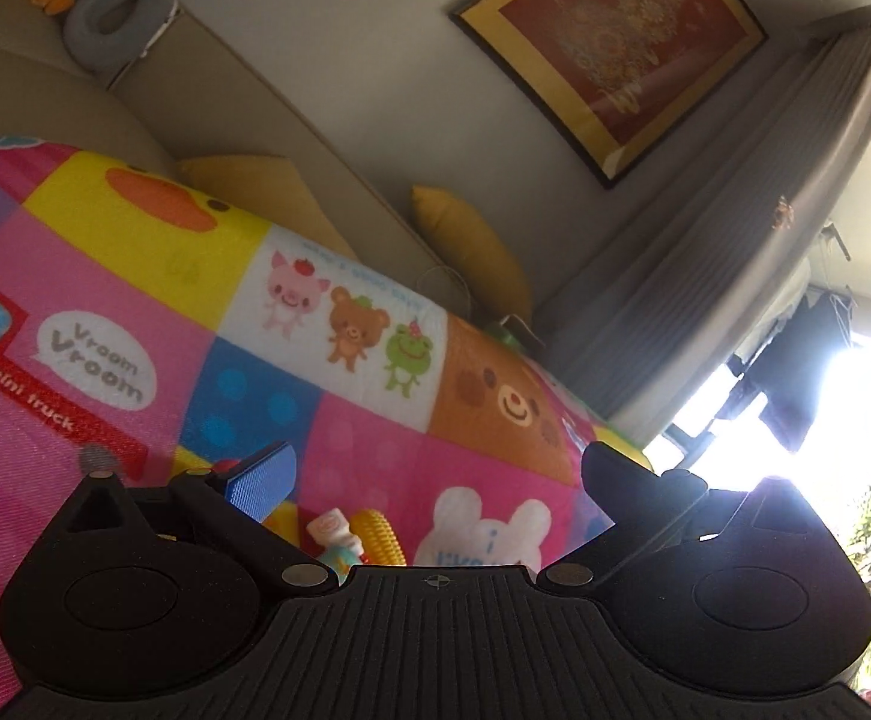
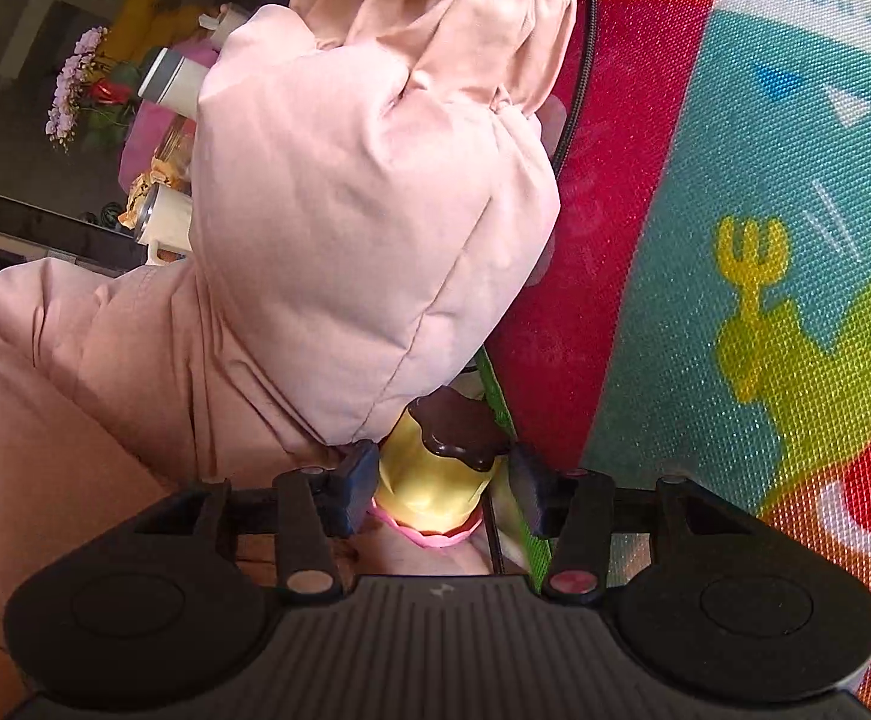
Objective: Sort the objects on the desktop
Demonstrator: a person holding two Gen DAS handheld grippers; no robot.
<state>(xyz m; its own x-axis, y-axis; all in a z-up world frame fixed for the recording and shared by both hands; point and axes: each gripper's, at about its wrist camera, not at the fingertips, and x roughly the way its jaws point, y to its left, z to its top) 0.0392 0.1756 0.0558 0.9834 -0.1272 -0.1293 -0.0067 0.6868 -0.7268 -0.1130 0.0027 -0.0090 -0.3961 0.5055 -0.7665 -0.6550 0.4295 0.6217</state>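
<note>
Blue pads tip the left gripper [image 1: 435, 474], whose fingers [image 1: 261, 480] stand wide apart and empty above a bright cartoon play mat [image 1: 135, 312]; a small toy figure [image 1: 333, 534] and a toy corn cob [image 1: 378, 531] lie just below them. Through the right wrist camera, the right gripper [image 2: 444, 483] clamps a yellow pudding toy [image 2: 429, 480] with a brown top, beside a pink padded sleeve [image 2: 363, 210] and over the mat [image 2: 735, 240].

pudding toy [image 2: 435, 480]: glossy plastic | mat [image 2: 735, 240]: woven, textured | sleeve [image 2: 345, 210]: matt cloth
</note>
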